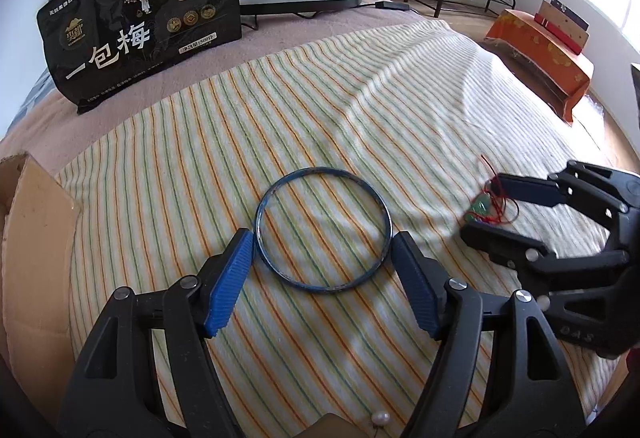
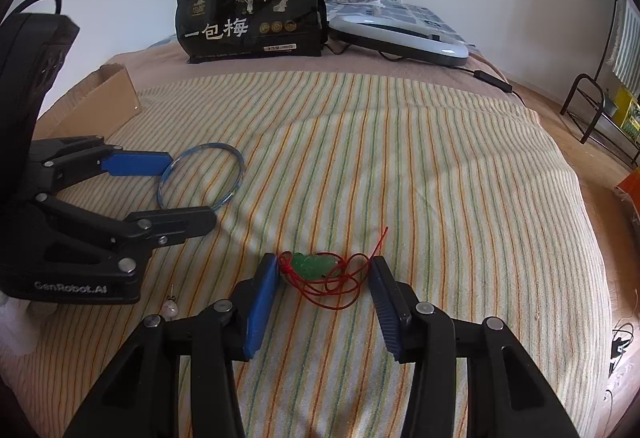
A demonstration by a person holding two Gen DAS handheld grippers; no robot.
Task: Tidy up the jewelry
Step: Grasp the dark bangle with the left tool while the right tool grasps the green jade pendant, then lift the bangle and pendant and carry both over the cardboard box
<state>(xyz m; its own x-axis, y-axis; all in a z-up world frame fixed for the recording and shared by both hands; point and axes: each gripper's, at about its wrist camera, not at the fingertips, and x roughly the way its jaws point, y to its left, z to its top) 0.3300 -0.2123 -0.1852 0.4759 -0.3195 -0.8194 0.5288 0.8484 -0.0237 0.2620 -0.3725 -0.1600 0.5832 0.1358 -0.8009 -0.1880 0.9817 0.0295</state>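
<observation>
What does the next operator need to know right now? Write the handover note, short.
Left gripper: open, jaws on either side of the blue bangle, which lies flat on the striped blanket; not gripped.
Right gripper: open, jaws on either side of the green pendant with its red cord, also on the blanket; not gripped.
Pearl earring lies loose near the left gripper.
Cardboard box stands at the blanket's left edge.
Done: nothing visibly put away.
Left: close on both pieces, likely box them, then the earring.

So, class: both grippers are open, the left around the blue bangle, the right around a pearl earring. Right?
Not quite. The right gripper is open around the green pendant, as the right wrist view shows; the pearl lies apart. The left gripper is open around the bangle.
</observation>
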